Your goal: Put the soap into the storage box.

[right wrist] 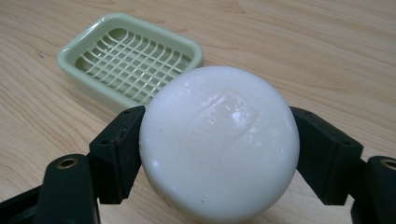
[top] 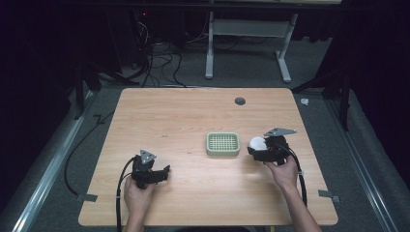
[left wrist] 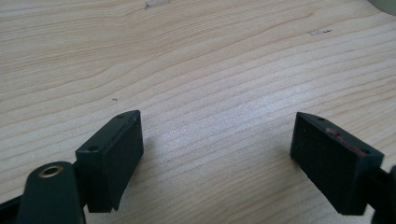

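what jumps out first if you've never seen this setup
The round white soap bar stands out first, clamped in the right tool at the right of the wooden table. Just left of it, near the table's middle, sits an empty pale green soap dish with a grid insert. The left tool rests open near the front left, holding nothing.

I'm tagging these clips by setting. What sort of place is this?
Likely a lab or recording studio: dark curtained surroundings, loose cables on carpet, and a lone wooden table with a soap dish.
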`<state>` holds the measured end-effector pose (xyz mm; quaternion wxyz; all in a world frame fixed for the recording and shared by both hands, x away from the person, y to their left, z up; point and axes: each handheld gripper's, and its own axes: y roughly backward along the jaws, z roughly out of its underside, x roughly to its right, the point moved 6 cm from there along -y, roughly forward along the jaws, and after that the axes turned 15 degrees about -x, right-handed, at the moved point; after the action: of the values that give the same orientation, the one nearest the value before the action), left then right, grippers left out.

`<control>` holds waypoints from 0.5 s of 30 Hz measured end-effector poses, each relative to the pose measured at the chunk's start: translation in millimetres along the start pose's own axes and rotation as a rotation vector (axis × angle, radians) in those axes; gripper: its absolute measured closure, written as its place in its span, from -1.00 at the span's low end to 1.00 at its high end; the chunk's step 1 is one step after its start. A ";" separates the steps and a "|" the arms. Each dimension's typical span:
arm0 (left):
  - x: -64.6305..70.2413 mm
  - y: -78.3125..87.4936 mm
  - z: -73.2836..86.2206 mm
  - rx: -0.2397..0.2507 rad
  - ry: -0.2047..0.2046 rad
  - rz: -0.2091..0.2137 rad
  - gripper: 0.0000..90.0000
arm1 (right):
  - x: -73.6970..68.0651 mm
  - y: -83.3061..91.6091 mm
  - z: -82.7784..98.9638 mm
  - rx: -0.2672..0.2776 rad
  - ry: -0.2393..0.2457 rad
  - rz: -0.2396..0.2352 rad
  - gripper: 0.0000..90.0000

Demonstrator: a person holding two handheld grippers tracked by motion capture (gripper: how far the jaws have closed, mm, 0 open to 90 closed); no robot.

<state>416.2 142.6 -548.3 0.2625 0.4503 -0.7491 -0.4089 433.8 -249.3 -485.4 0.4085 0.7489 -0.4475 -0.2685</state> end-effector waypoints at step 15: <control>0.0 -0.1 -0.1 0.001 0.000 -0.001 -0.61 | -7.9 3.5 -11.6 0.017 0.012 -0.023 -0.45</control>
<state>416.2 142.5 -548.4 0.2621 0.4507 -0.7492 -0.4084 437.5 -238.8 -476.0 0.4016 0.7591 -0.4387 -0.2647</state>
